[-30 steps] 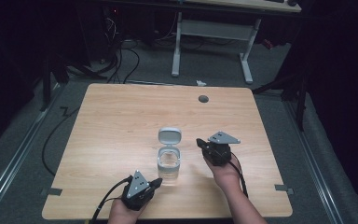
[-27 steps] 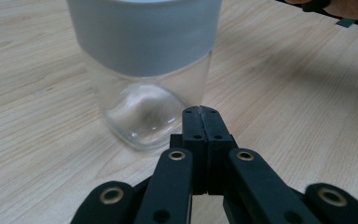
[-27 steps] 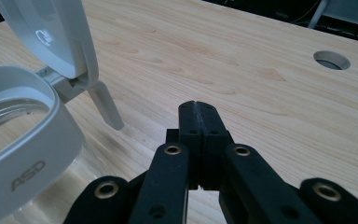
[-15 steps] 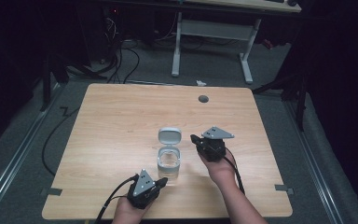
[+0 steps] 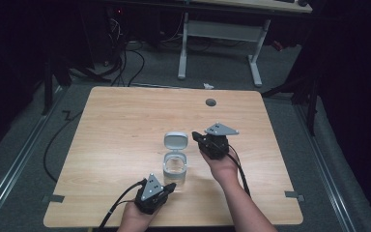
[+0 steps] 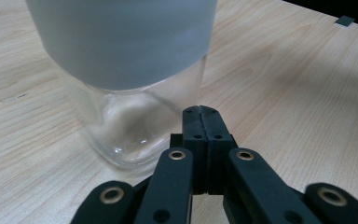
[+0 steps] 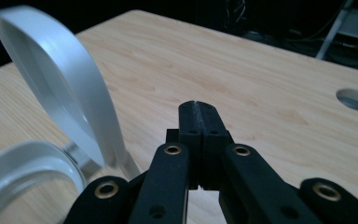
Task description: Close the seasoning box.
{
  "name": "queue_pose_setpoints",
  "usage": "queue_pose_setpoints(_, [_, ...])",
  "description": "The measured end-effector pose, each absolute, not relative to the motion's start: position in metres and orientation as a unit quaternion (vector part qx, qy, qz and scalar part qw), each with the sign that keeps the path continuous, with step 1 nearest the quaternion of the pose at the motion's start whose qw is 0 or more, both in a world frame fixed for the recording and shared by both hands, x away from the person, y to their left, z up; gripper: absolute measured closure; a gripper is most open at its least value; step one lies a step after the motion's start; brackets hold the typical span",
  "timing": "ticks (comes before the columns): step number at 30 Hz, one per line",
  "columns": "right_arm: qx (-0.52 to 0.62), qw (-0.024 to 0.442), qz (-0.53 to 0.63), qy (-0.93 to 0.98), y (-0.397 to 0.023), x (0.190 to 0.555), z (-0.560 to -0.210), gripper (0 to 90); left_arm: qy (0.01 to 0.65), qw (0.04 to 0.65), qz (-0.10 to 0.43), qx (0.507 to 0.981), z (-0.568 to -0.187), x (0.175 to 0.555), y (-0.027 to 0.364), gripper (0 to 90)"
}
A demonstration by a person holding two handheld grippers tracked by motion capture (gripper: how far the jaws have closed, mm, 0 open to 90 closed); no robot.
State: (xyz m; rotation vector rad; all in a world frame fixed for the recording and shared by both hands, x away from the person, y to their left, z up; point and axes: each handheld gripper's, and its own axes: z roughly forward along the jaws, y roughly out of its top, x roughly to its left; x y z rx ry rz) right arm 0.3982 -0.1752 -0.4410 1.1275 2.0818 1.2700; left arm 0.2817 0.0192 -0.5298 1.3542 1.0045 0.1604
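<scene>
Since the earlier frame, right tool [image 5: 196,137] has closed in beside the jar's raised lid [image 5: 176,141]; left tool [image 5: 170,186] has edged up near the jar [image 5: 175,169]. Both tools are clenched, grasping nothing. Jar stands mid-desk [image 5: 125,121], lid hinged open on its far side.

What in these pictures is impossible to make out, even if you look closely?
- Jar contents: in the high view it is too small to tell whether anything is inside.
- Jar's top: in the left gripper view the frame's upper edge cuts it off.
- Lid: in the right gripper view it is blurred and its hinge sits behind the jaws.
- Small white scrap beyond the table's far edge: too small to identify.
</scene>
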Motion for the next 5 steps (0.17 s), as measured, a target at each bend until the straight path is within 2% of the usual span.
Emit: queue_pose_setpoints(5, [0.397, 0.227, 0.468, 0.756, -0.1674, 0.3995, -0.4337, 89.9, 0.442, 0.662, 0.073, 0.601, -0.5298, 0.2823, 0.0183, 90.0])
